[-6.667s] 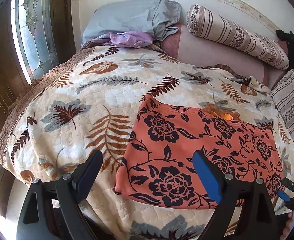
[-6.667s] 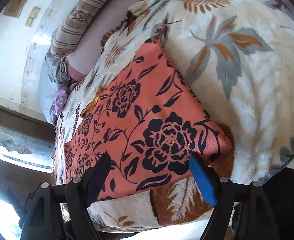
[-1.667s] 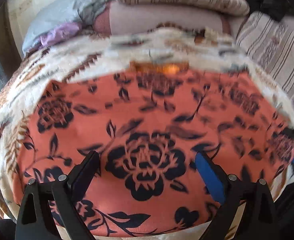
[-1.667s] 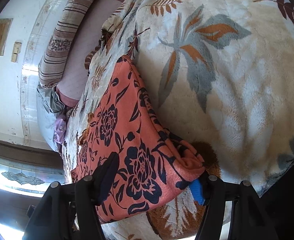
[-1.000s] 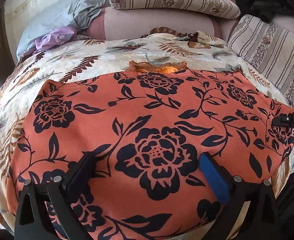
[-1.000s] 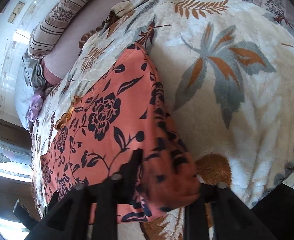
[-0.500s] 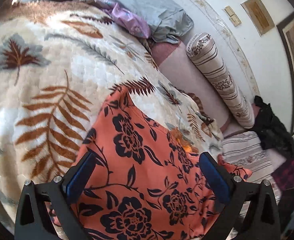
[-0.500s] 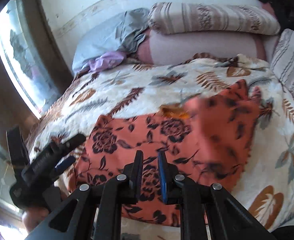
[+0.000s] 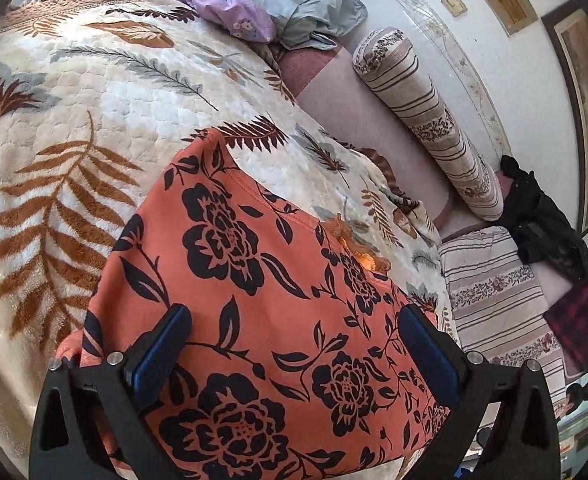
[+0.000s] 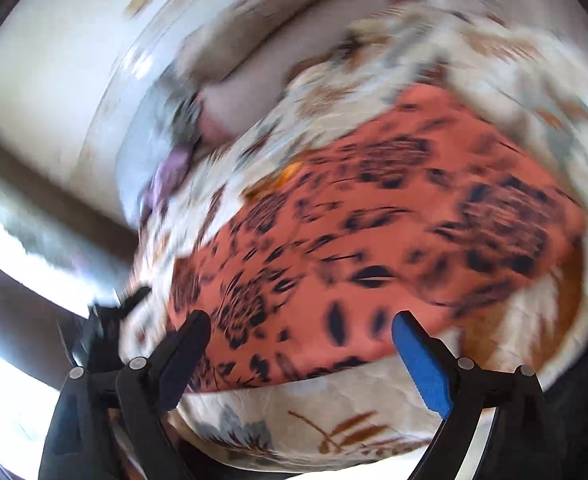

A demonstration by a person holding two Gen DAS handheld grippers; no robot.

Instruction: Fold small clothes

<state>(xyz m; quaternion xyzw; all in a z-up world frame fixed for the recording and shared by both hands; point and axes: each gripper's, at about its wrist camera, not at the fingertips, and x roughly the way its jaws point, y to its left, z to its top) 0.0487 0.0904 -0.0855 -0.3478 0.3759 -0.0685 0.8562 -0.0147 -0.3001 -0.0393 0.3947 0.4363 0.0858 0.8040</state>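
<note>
Left gripper (image 9: 294,356) sits spread and empty over the orange black-flowered garment (image 9: 254,320) on the leaf-print fleece blanket (image 9: 74,120). Right gripper (image 10: 299,344) has just been opening, nothing between its jaws. One fold looks laid; next I'd pinch the edge around 6 o'clock.

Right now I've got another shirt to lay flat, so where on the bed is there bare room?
Free: the blanket left of the orange garment, out to its fringed edge and up to the purple cloth. Crowded: the pillows at the head, and the dark clothes on the striped cushion.
</note>
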